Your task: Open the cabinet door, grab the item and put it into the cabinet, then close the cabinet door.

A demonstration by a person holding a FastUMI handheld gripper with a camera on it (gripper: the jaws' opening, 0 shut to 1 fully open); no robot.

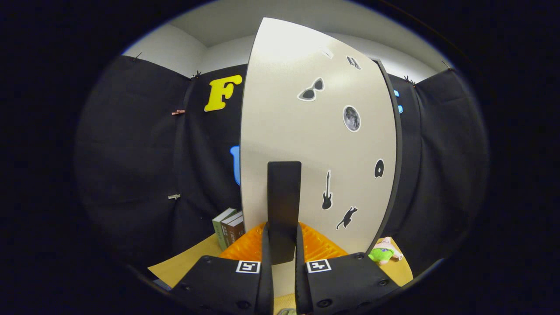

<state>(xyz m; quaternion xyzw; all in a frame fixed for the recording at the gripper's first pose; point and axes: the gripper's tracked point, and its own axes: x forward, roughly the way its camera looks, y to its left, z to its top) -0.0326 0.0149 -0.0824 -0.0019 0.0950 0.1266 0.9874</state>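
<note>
Handle (pixel 284 205) sits upright on the door (pixel 315 144), low and left of its stickers (pixel 351 118). Gripper (pixel 283 245) is clamped on it, both fingers pressing its sides. Right of the door, the toy (pixel 383 253) lies on the table (pixel 183 262); books (pixel 229 227) stand left.

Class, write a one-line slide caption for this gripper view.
Gripper jaws shut on the dark handle of the sticker-covered cabinet door.

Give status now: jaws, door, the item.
Gripper shut on door handle. Cabinet door partly swung. Plush toy on table, right of door. Nothing blocking.
</note>
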